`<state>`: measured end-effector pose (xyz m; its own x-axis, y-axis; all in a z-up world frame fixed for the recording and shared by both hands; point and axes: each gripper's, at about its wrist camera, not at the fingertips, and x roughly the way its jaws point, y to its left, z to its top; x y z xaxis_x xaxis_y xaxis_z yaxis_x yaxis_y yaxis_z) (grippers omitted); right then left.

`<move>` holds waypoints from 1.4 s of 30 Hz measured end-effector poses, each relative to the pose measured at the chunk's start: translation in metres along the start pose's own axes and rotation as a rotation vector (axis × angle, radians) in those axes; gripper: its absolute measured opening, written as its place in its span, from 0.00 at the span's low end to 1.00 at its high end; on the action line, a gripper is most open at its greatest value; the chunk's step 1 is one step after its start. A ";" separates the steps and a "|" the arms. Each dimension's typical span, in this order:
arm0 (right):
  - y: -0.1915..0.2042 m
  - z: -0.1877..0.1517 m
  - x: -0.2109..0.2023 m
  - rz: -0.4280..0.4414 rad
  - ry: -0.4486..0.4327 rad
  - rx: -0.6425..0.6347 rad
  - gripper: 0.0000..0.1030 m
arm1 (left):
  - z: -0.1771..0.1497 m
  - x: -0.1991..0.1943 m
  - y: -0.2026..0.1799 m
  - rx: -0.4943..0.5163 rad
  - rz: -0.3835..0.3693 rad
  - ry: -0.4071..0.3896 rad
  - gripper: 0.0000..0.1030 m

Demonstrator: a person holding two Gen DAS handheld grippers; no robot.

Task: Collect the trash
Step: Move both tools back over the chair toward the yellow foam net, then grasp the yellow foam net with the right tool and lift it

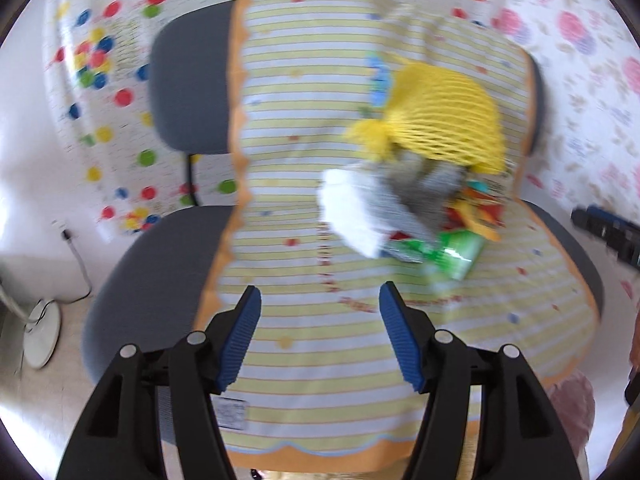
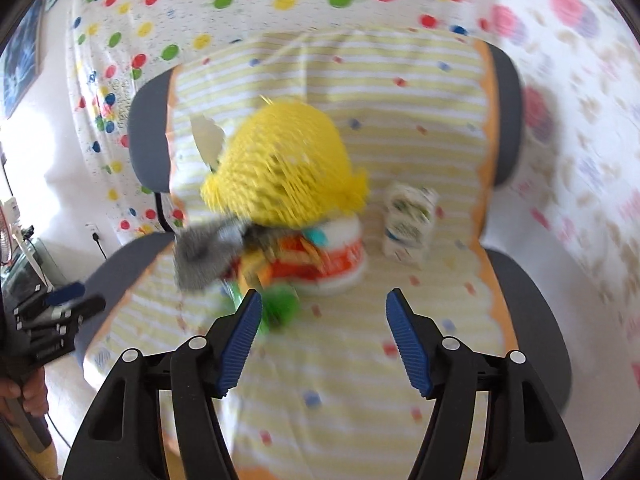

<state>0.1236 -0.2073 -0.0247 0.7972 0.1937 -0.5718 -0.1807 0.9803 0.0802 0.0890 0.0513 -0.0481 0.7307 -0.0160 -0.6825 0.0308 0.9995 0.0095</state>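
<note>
Trash pile on striped cloth [image 1: 304, 208] over chair [image 1: 188, 92] seat: yellow foam net [image 1: 444, 108] on top, grey rag [image 1: 420, 188], green wrapper [image 1: 460, 252]. Small carton [image 2: 408, 224] just beside pile. Left gripper [image 1: 320, 336] & right gripper [image 2: 324, 340] both apart, nothing between jaws, short of pile.

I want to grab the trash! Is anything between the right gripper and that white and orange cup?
No. In the right wrist view, only bare striped cloth lies between the open right gripper and the cup.
</note>
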 end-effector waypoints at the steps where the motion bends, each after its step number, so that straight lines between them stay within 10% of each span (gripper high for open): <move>1: 0.002 0.008 0.005 0.009 -0.006 -0.007 0.70 | 0.002 0.001 0.009 -0.016 0.016 0.002 0.59; 18: 0.020 0.118 0.107 0.061 -0.033 0.007 0.76 | 0.017 0.017 0.064 -0.117 0.118 0.026 0.61; 29: 0.025 0.119 0.124 0.010 0.007 -0.016 0.23 | 0.010 0.014 0.072 -0.139 0.129 0.037 0.61; 42: 0.022 0.139 0.038 0.029 -0.199 -0.039 0.15 | 0.011 -0.003 0.060 -0.123 0.123 0.013 0.61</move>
<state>0.2301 -0.1727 0.0688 0.8888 0.2299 -0.3965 -0.2246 0.9726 0.0606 0.0962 0.1112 -0.0381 0.7147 0.1066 -0.6913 -0.1432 0.9897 0.0046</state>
